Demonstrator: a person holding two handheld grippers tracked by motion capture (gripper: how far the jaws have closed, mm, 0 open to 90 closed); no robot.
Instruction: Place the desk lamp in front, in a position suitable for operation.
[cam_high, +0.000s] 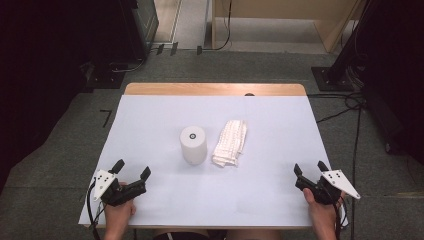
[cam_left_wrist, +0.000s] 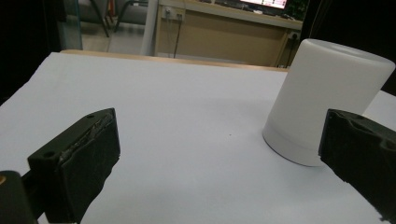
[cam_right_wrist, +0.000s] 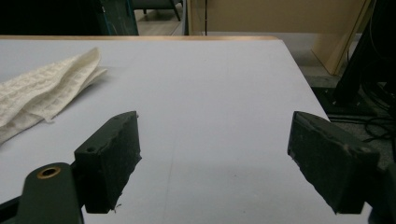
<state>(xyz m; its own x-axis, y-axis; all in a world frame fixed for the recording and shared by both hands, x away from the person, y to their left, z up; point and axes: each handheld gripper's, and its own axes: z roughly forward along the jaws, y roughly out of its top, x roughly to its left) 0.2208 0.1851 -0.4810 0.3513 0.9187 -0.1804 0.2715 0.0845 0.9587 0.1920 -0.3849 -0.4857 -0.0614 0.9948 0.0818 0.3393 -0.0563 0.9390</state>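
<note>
A white cylinder (cam_high: 193, 144) stands upright at the middle of the white table (cam_high: 150, 120). Just to its right lies a folded white waffle-weave cloth (cam_high: 230, 142). My left gripper (cam_high: 132, 169) rests near the front left corner, open, with nothing between its jaws. In the left gripper view the cylinder (cam_left_wrist: 322, 102) rises ahead at the right, beyond the right jaw. My right gripper (cam_high: 310, 167) sits near the front right corner, open and empty. In the right gripper view the cloth (cam_right_wrist: 42, 93) lies at the far left, apart from the jaws.
A wooden strip (cam_high: 215, 89) edges the table's far side. Cables (cam_high: 345, 105) trail on the grey floor to the right, and dark equipment stands at the back left and right. Bare tabletop lies between both grippers and the two objects.
</note>
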